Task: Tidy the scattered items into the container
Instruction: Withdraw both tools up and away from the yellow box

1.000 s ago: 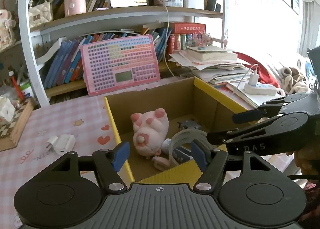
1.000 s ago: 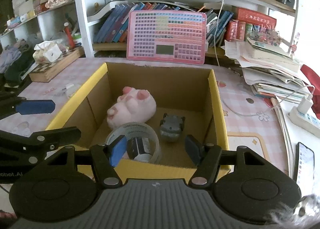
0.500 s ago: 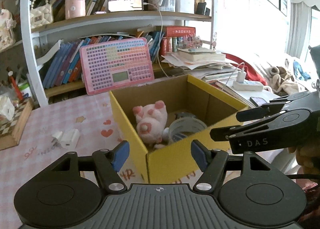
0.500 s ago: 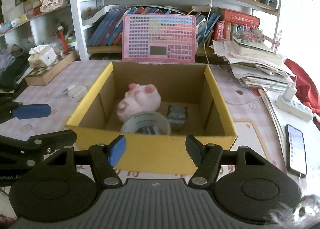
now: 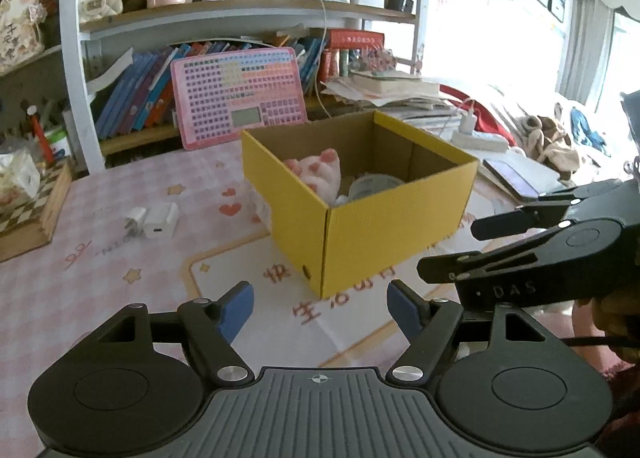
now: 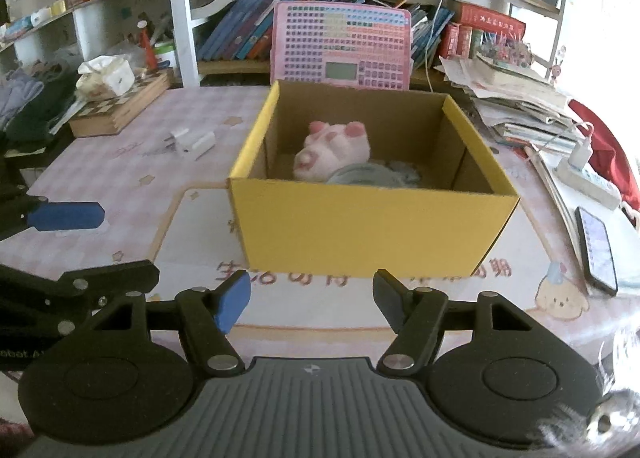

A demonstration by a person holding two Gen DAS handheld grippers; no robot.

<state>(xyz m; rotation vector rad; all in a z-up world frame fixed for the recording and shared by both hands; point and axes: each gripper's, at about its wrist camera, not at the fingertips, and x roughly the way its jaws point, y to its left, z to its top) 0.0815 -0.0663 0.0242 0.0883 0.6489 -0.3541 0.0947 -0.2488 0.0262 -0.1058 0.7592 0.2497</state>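
Pink checked tabletop [image 6: 132, 182] carries a yellow cardboard box [image 6: 372, 230] holding a pink plush toy [image 6: 332, 150]; left gripper [image 5: 320, 308], just widened, and right gripper [image 6: 312, 298] are held apart, empty

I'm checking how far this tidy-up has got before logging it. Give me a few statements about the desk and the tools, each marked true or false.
1. A pink plush toy lies inside the yellow cardboard box. True.
2. The white plug-in charger is already in the box. False: it lies on the pink checked tablecloth, off to the box's left.
3. Both tools are empty. True: the left tool and the right tool stand open with nothing between the pads; the left one's jaws have just been opening.
4. The pink keyboard-style toy tablet lies flat in the box. False: it leans against the books on the shelf behind the box.
5. A dark smartphone lies on the table to the box's right. True.
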